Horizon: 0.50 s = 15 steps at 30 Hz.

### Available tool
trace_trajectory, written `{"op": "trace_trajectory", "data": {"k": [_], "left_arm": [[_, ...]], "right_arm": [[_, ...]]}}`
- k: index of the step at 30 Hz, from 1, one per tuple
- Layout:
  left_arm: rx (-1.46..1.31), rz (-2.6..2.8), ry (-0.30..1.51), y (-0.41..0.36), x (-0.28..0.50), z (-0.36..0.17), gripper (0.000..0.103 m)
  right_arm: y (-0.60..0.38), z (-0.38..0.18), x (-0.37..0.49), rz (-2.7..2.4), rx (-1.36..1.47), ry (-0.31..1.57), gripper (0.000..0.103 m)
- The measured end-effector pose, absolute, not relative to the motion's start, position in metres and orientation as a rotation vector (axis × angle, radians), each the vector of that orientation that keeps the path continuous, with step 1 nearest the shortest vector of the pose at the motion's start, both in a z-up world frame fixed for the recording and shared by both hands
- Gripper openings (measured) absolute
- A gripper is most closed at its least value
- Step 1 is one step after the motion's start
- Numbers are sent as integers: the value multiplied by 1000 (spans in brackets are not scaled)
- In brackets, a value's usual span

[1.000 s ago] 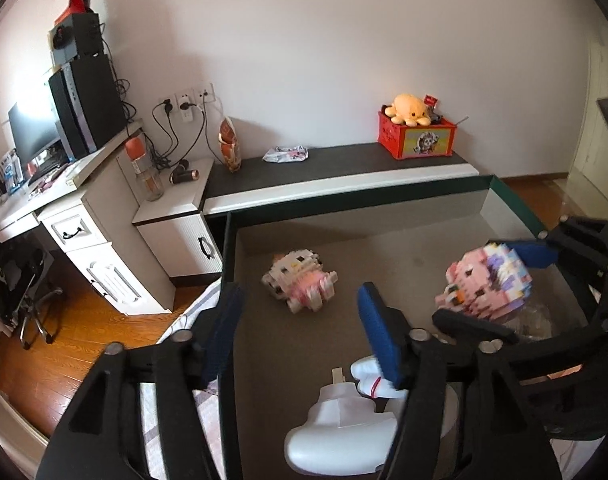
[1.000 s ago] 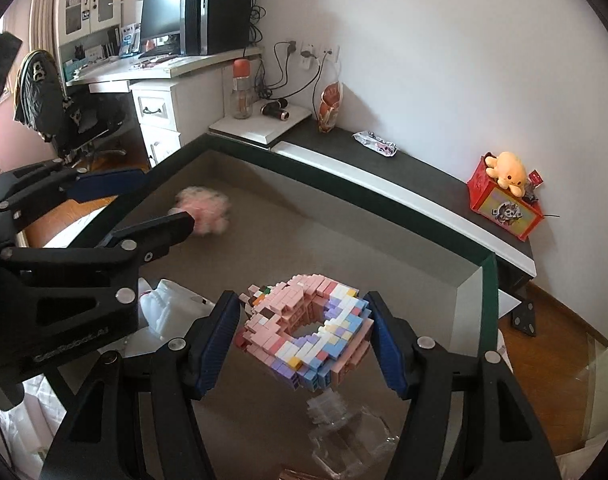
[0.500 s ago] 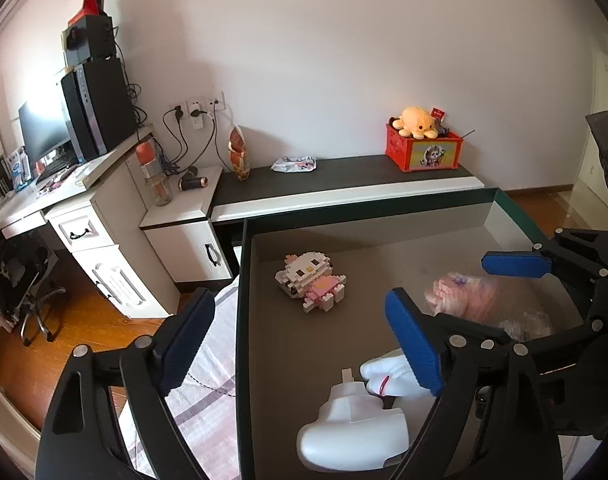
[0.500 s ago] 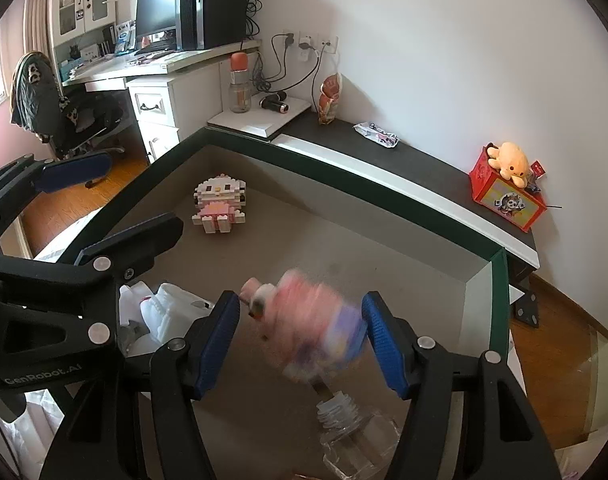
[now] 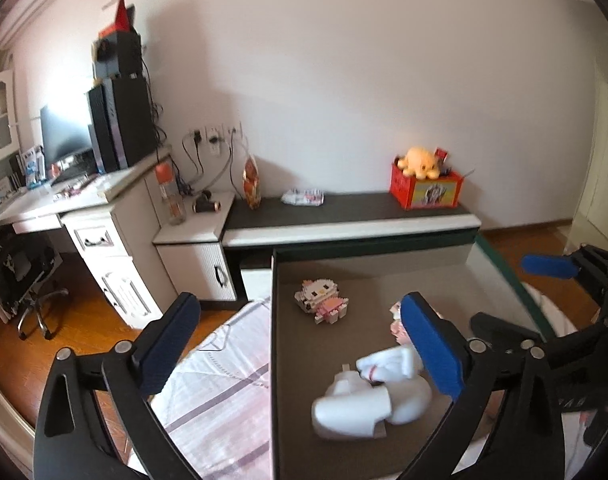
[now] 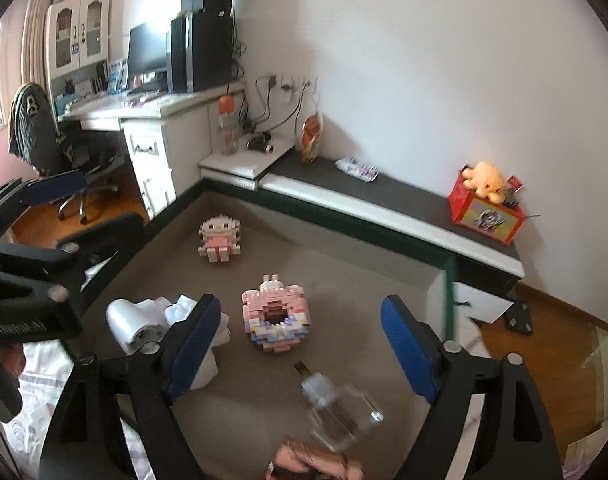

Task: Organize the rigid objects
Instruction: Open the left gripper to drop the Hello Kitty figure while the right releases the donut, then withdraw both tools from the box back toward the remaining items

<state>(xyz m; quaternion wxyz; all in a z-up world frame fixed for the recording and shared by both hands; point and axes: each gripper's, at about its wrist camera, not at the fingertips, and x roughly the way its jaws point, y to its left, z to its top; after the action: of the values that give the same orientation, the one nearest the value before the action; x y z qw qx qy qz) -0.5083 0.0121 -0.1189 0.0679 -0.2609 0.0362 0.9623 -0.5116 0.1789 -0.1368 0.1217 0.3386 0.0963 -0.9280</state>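
Note:
In the right wrist view a pink brick-built donut figure [image 6: 275, 318] lies on the grey floor of a green-rimmed tray [image 6: 344, 220]. My right gripper [image 6: 301, 346] hangs above it; its jaws are opening and no pad touches the figure. A brick-built kitty figure [image 6: 219, 238] lies farther back. In the left wrist view the kitty [image 5: 322, 300] lies beyond my left gripper [image 5: 299, 344], whose jaws are opening with nothing between them. The donut [image 5: 396, 326] is mostly hidden behind the left gripper's right finger. Each gripper shows in the other's view: the left [image 6: 83, 208], the right [image 5: 524, 296].
White plastic objects [image 5: 368, 396] lie near the tray's front left. A clear bottle [image 6: 336, 412] and a pink-brown item [image 6: 316, 464] lie at the front. Behind the tray runs a dark shelf with a red box [image 6: 488, 212]. A striped bedsheet [image 5: 223, 392] lies to its left.
The right gripper has let go of the pink donut figure, which dropped to the tray floor. Both grippers' jaws have widened, and both grippers have risen and pulled back.

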Motion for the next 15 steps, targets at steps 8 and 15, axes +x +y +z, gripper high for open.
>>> {"op": "trace_trajectory", "data": {"k": [8, 15], "left_arm": [[-638, 2994, 139, -15, -410, -84, 103], [-568, 3044, 101, -43, -316, -71, 103]], "right_arm": [[201, -88, -421, -2785, 769, 199, 103], [208, -74, -321, -2846, 639, 152, 103]]}}
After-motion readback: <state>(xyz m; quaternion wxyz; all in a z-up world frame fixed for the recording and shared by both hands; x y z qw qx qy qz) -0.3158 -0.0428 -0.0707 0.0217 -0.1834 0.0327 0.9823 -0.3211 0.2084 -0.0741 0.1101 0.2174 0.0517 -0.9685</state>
